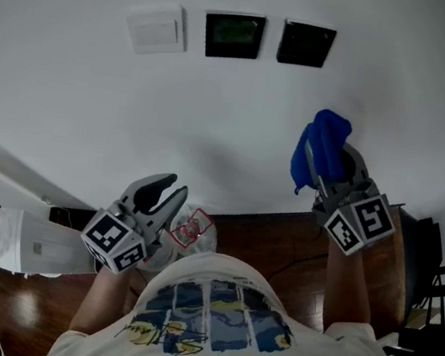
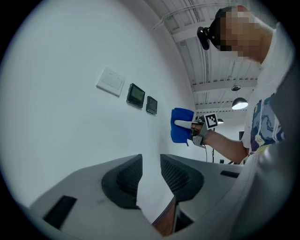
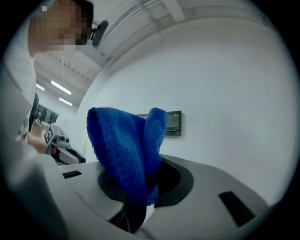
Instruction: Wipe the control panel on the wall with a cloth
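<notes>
Your right gripper (image 1: 332, 162) pinches the bunched blue terry cloth (image 1: 324, 141) below the dark square wall control panels (image 1: 306, 44), not touching them. Left gripper (image 1: 165, 194) hangs low, jaws slightly apart, empty. A white switch plate (image 1: 156, 28) sits beside the panels.

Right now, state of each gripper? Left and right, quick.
Left gripper: open, nothing between the jaws.
Right gripper: shut on the blue cloth.
</notes>
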A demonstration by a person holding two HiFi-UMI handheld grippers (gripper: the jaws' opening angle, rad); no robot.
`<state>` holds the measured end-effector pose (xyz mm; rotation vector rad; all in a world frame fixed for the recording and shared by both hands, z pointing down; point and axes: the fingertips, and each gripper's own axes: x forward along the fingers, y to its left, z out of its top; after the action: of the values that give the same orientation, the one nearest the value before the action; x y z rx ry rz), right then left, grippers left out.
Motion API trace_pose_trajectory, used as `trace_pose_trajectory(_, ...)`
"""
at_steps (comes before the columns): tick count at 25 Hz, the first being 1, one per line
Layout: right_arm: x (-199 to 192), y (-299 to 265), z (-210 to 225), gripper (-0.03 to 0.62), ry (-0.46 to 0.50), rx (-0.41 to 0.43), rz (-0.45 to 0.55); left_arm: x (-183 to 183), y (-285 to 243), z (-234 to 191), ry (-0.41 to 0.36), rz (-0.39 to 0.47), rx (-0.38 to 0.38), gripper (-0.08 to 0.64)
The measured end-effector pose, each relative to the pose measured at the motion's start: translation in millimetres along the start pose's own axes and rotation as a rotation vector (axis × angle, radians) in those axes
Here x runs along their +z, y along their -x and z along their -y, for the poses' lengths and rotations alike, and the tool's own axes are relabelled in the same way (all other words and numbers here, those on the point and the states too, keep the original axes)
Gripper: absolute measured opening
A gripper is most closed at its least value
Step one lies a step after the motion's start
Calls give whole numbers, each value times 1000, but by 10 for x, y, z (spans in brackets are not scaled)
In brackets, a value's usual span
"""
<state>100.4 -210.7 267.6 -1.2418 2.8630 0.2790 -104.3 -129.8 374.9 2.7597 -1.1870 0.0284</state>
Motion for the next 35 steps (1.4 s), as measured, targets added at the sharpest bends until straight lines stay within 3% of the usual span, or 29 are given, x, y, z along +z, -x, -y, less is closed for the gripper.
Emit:
trace_pose_trajectory(5,-395,325,-130,86,-246,-8,28,24,29,19,0,1,1,97)
trace_pose_trajectory(8,-533,496,-149,86,-312,-40,29,23,33,9,4,0,4,97)
trace_pose_trajectory(35,-529,601,-197,85,-287,1,29,5,-89,73,-2,-26,38,97)
